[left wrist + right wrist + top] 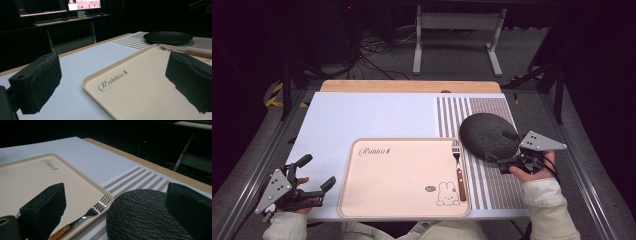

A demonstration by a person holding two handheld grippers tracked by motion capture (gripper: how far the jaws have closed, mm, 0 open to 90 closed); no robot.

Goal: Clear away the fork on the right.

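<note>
The fork (458,170) lies along the tray's (387,200) right edge; the dark plate (488,136) sits on the striped mat (492,185) just beside it — nothing is lifted yet. Left gripper (314,175) waits near the table's (362,115) near-left corner, jaws spread and empty; right gripper (507,152) is at the plate's near rim — jaws parted around it, not yet clamped.

Matt, rough-textured black plate (147,217); glossy metal fork (96,210) with wooden handle; smooth, matt beige plastic tray (402,175); woven striped placemat (492,115); wooden table (412,86) edge, far side.
</note>
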